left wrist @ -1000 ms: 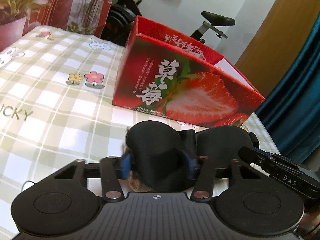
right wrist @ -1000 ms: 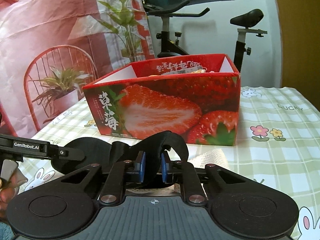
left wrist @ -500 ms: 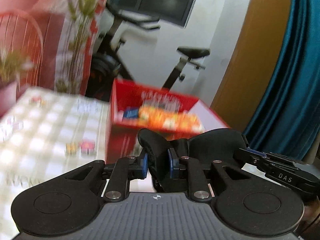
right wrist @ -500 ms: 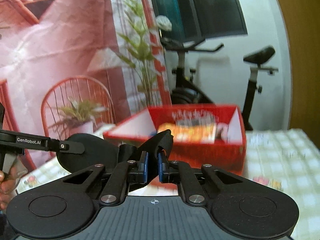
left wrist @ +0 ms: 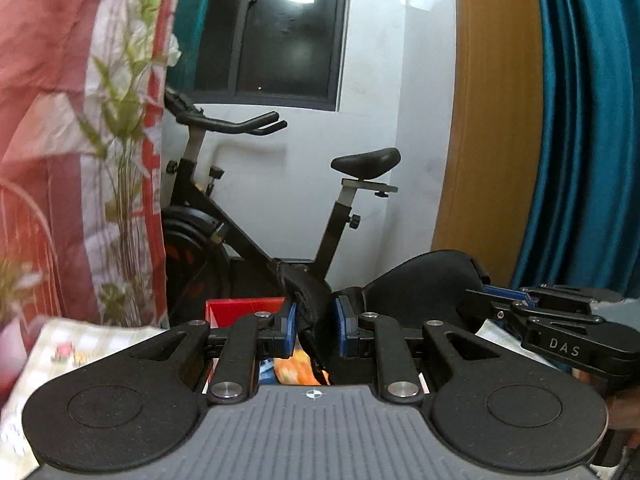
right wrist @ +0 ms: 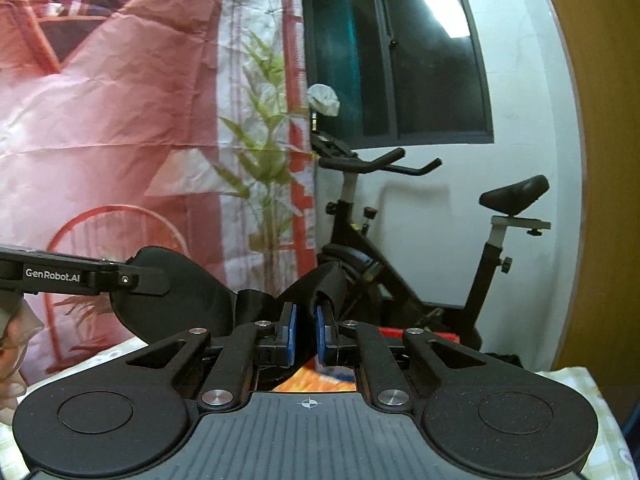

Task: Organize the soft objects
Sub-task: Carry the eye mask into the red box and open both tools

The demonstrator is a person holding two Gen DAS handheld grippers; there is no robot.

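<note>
Two grippers, left and right, each clamp fingers on one black sleep mask.

a room in somebody's home: an exercise bike stands by a white wall under a dark window, with teal curtains and a checked tablecloth.

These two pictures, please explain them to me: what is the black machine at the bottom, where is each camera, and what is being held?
No robot: a person carries two hand-held grippers, each with a camera looking along its fingers. One picture is from the left gripper, the other from the right gripper. Both are shut on one soft black eye mask, each pinching one end, lifted above a red cardboard box on the checked tablecloth. Behind stands a black exercise bike.
</note>
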